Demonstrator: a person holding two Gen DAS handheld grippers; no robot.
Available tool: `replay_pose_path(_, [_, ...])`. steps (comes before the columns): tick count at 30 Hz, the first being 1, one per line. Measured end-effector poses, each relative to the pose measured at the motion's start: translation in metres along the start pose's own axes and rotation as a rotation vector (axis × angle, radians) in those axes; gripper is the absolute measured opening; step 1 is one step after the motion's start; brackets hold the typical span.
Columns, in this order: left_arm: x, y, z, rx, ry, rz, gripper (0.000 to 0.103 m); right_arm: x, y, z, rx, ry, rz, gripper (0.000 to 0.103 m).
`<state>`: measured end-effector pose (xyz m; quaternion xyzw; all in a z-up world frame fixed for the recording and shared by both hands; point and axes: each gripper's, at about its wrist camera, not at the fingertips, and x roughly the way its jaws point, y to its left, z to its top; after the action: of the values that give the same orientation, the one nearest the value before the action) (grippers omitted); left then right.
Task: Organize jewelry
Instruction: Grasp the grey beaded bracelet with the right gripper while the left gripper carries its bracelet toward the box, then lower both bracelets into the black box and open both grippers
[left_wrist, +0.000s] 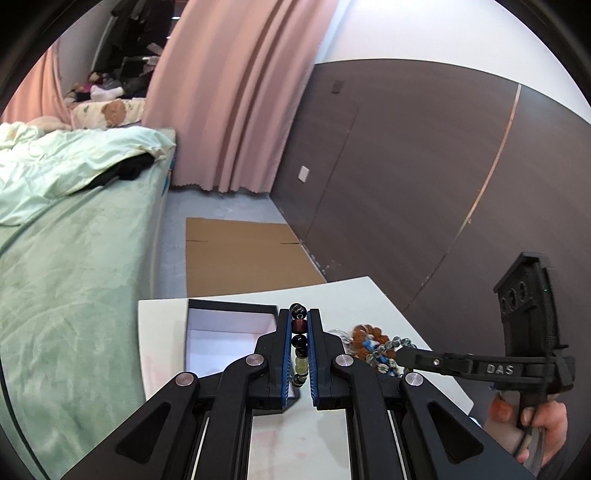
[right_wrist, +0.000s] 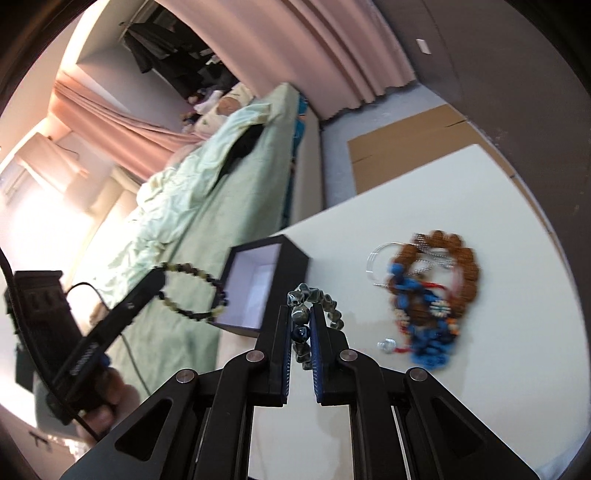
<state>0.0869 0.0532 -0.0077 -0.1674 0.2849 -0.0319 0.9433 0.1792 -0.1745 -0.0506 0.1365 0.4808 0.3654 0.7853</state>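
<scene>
My left gripper (left_wrist: 299, 314) is shut on a dark beaded bracelet (left_wrist: 299, 347) with black, red and pale green beads, held above the open black box (left_wrist: 229, 332) with a white inside. In the right wrist view this bracelet (right_wrist: 195, 291) hangs as a ring beside the box (right_wrist: 258, 288). My right gripper (right_wrist: 300, 306) is shut on a grey-green beaded bracelet (right_wrist: 321, 302) just above the white table (right_wrist: 424, 192). A pile of jewelry (right_wrist: 428, 291), brown beads, blue beads and silver pieces, lies to its right.
A bed with a green cover (left_wrist: 74, 258) stands left of the table. Flat cardboard (left_wrist: 243, 251) lies on the floor beyond it. A dark panelled wall (left_wrist: 406, 184) and pink curtains (left_wrist: 229, 92) are behind.
</scene>
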Motion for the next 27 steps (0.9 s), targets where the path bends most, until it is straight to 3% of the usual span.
replay_pose_path(11, [0.024,0.026,0.007,-0.117,0.059,0.008,0.01,0.035,0.038,0.006,-0.023,0.006,0.074,0.011])
replay_pose_path(13, [0.028,0.032,0.009,-0.139,0.068,-0.003,0.019,0.041,0.044,0.007,-0.029,0.006,0.089,0.011])
replay_pose_path(15, [0.028,0.039,0.012,-0.171,0.065,0.01,0.061,0.044,0.046,0.01,-0.03,0.004,0.107,0.011])
replay_pose_path(17, [0.021,0.045,0.014,-0.198,0.01,0.018,0.08,0.05,0.049,0.013,-0.029,0.002,0.117,0.011])
replay_pose_path(27, [0.017,0.076,0.025,-0.282,-0.013,0.066,0.081,0.076,0.054,0.023,-0.018,0.022,0.102,0.012])
